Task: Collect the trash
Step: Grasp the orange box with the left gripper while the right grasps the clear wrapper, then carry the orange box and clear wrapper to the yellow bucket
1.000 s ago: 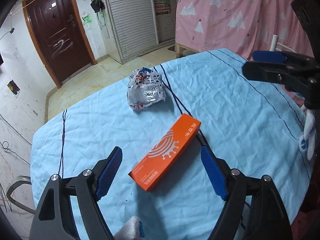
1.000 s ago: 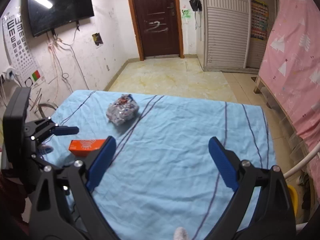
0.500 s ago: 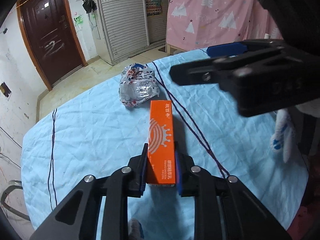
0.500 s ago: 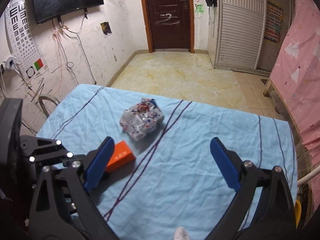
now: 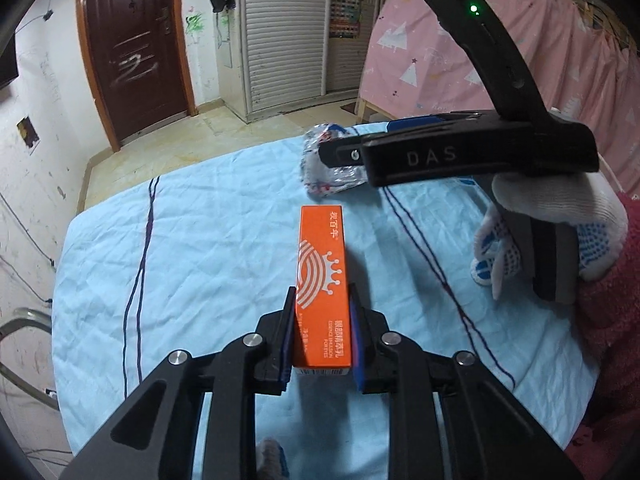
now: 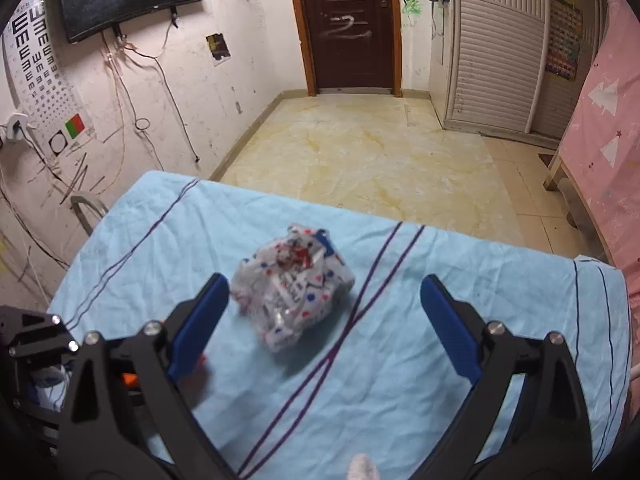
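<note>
Left gripper (image 5: 322,334) was pinched tight on the near end of an orange box (image 5: 322,276), blue pads flat against both long sides. Box pointed straight away from the camera, over the blue sheet (image 5: 200,256) covering the desk; whether it cleared the sheet could not be told.

Right gripper (image 6: 324,320) was spread wide, nothing between its fingers, angled down toward the desk. Seen from the left wrist camera, the gloved right hand (image 5: 560,224) wrapped its handle from below, to the right of the box.

Crumpled plastic bag (image 6: 294,302) lay on the sheet, beyond the right gripper's fingertips and nearer the left finger. Farther: tiled floor, dark door (image 6: 346,24).
</note>
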Tool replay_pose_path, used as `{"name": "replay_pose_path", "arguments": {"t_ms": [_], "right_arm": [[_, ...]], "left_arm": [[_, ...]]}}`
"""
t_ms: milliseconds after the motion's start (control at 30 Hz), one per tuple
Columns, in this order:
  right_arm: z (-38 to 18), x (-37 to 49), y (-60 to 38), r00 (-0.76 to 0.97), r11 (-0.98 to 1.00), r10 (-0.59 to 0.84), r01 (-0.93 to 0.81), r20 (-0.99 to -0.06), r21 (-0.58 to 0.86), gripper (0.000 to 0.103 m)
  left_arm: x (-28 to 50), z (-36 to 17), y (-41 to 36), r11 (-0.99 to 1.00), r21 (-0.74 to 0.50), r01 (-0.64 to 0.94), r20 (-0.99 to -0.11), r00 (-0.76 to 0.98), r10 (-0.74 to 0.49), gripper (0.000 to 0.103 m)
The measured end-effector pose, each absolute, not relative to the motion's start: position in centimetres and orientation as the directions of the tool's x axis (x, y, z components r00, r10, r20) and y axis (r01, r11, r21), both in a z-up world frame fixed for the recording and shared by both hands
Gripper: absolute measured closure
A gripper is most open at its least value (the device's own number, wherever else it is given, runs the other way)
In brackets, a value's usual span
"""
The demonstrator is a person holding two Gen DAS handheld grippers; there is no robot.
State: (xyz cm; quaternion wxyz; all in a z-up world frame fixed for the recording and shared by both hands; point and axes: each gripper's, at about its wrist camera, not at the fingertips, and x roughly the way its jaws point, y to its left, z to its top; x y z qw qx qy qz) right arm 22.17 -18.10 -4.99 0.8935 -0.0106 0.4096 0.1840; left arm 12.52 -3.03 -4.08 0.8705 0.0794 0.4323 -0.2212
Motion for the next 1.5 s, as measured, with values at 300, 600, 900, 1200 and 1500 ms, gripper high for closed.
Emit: {"name": "replay_pose_path", "arguments": {"t_ms": [300,600,900,1200,1500], "right_arm": [[-6.2,23.2,-15.5,0.565,0.921,0.291,-0.385,-0.773,0.065,0.018],[-6.3,22.8,-14.8,0.584,0.92,0.247,-0.393,-0.773,-0.003,0.047],[-4.4,20.7,-16.1,0.622,0.924,0.279,-0.383,-0.732,0.027,0.055],[-1.7,17.6,-20.5,0.679,0.937,0.299,-0.341,-0.671,0.072,0.055],[-0.1,14.4,-27.2,0.737,0.962,0.261,-0.254,-0.624,0.103,0.055]], "left_arm": [[12.2,-3.7,-1.3,0.912,-0.078,0.402,-0.773,0.553,-0.31,0.089],[11.8,-3.5,-1.2,0.919,-0.082,0.386,-0.773,0.558,-0.303,0.089],[11.1,-2.3,-1.4,0.929,-0.073,0.362,-0.761,0.582,-0.287,0.089],[9.5,-0.7,-3.5,0.925,-0.044,0.377,-0.742,0.607,-0.283,0.089],[7.8,0.7,-8.0,0.899,0.0,0.438,-0.732,0.613,-0.298,0.089]]}}
